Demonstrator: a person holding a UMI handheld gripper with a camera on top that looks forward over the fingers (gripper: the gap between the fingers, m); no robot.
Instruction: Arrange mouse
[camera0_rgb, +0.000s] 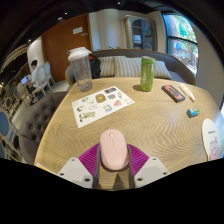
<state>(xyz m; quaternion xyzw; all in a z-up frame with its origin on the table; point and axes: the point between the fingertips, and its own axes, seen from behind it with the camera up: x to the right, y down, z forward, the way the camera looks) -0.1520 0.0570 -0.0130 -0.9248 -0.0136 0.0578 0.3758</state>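
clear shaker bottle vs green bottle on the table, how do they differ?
The clear plastic shaker bottle with a grey lid is see-through and wider; the slim green bottle is opaque and narrower. The shaker stands at the wooden table's far edge beyond the printed sheet; the green one stands farther along that edge, nearer the dark flat object. Both stand upright, well beyond the pink mouse between the gripper fingers.

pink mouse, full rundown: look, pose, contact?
The pink mouse is a smooth, glossy, plastic-looking oval in pale pink, with no cable in view. It lies flat on the wooden table, long axis pointing away along the fingers, just short of the printed sheet. It sits between the gripper fingers' magenta pads; whether they press it cannot be told.
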